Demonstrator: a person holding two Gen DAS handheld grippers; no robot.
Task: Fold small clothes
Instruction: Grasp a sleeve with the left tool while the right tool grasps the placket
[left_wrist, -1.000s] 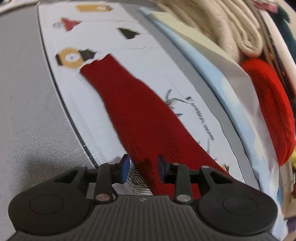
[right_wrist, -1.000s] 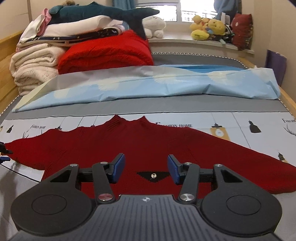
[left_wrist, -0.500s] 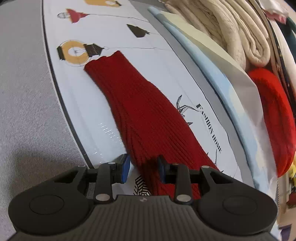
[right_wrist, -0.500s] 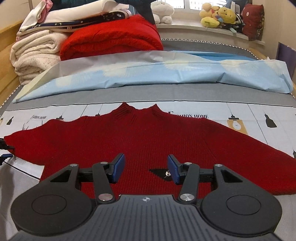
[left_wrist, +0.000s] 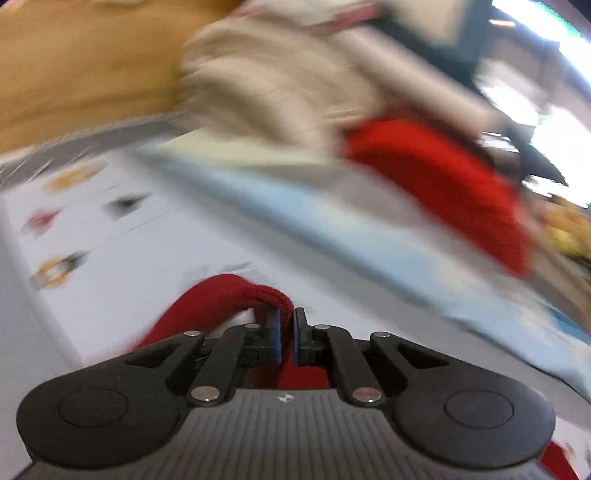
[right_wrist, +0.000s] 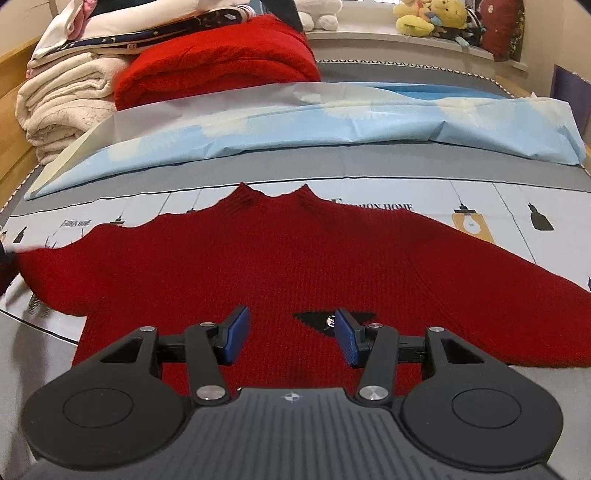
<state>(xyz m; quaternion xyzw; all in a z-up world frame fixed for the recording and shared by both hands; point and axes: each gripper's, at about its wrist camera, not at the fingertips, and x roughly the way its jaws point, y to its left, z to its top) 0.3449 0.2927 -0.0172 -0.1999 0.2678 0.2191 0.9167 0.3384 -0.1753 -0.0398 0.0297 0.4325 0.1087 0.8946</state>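
Observation:
A dark red knit sweater (right_wrist: 288, 258) lies flat on the printed white mat (right_wrist: 480, 199), neck away from me, sleeves spread left and right. My right gripper (right_wrist: 291, 334) is open and empty, hovering over the sweater's lower middle by a black triangular patch (right_wrist: 314, 318). My left gripper (left_wrist: 287, 334) is shut on the sweater's left sleeve (left_wrist: 221, 299), which is lifted off the mat and draped over the fingers. The left wrist view is blurred by motion. The left gripper shows as a dark blur at the left edge of the right wrist view (right_wrist: 5, 266).
A light blue sheet (right_wrist: 332, 118) lies folded behind the mat. Stacked cream blankets (right_wrist: 62, 99) and a bright red blanket (right_wrist: 218, 62) stand at the back left. Plush toys (right_wrist: 424, 18) sit on the window ledge. A wooden bed frame (left_wrist: 74, 66) borders the left.
My left gripper has shut on the sleeve, lifted it and swung sharply, so its view is blurred. My right gripper has moved closer over the sweater and stays open.

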